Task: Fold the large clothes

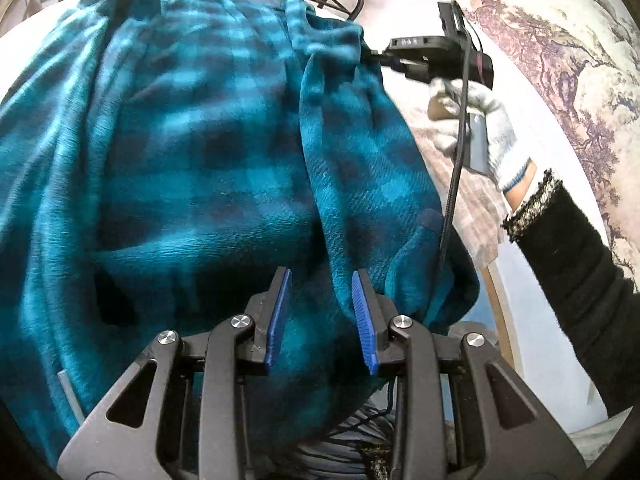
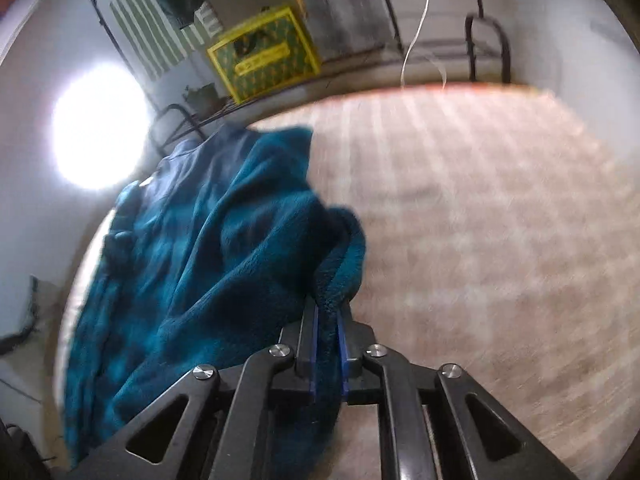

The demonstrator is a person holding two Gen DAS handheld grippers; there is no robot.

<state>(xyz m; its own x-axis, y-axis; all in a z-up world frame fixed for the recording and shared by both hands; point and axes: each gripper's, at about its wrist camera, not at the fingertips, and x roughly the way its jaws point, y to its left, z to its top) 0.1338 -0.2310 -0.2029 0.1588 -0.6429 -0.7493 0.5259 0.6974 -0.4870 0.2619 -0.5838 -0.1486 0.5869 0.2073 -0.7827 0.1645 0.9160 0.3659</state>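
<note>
A teal plaid fleece garment [image 1: 192, 152] lay spread over the patterned bed [image 2: 460, 220]. At its far edge the right tongs [image 2: 327, 320] were clamped on a fold of fleece, held by a white-gloved hand [image 1: 476, 124]. At its near edge the left tongs [image 1: 322, 312] gripped bunched cloth.

Teal plaid garment [image 1: 180, 152] between left gripper [image 1: 322, 316] pads, seemingly pinched; right gripper [image 1: 376, 56] at its far edge.
</note>
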